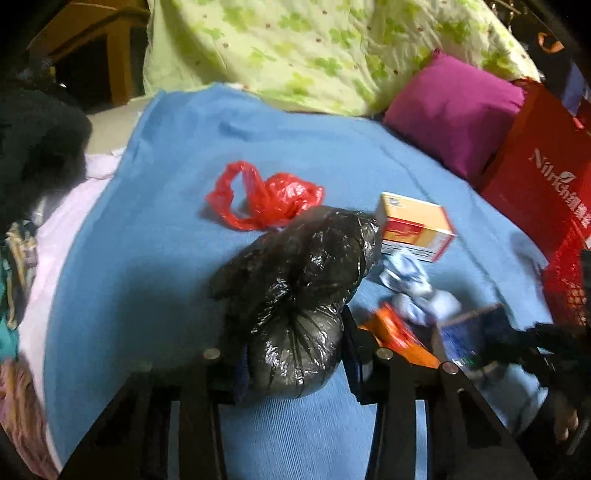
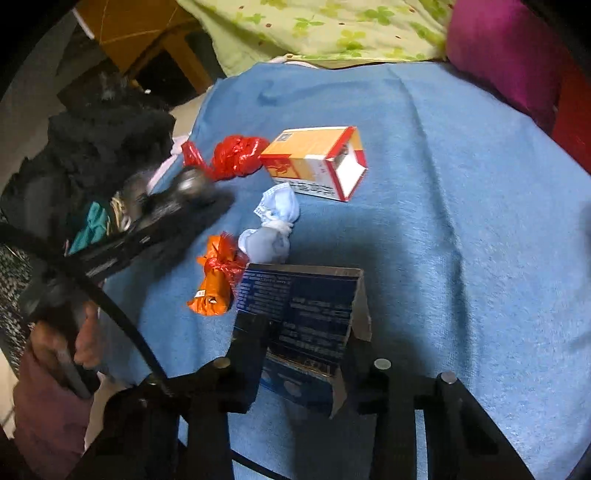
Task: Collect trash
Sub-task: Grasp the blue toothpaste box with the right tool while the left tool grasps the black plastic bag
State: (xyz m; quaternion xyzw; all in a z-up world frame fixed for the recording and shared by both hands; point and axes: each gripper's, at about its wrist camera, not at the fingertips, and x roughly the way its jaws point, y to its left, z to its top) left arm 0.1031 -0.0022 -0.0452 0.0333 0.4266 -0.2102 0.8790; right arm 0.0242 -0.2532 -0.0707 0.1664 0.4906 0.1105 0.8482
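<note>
My left gripper [image 1: 295,363] is shut on a black plastic trash bag [image 1: 295,288], held just above the blue blanket [image 1: 155,258]. My right gripper [image 2: 303,354] is shut on an open dark blue cardboard box [image 2: 303,314]. On the blanket lie a crumpled red plastic bag [image 1: 266,195], also seen in the right wrist view [image 2: 236,155], an orange and red carton [image 2: 314,162], also in the left wrist view [image 1: 413,225], a crumpled light blue face mask [image 2: 273,225] and an orange wrapper [image 2: 216,284]. The left gripper shows blurred at the left of the right wrist view [image 2: 184,206].
A green floral quilt [image 1: 314,48] and a magenta pillow [image 1: 454,110] lie at the back. A red paper bag [image 1: 543,173] stands at the right. Dark clothes [image 1: 37,147] pile at the left blanket edge, by a wooden cabinet [image 2: 147,33].
</note>
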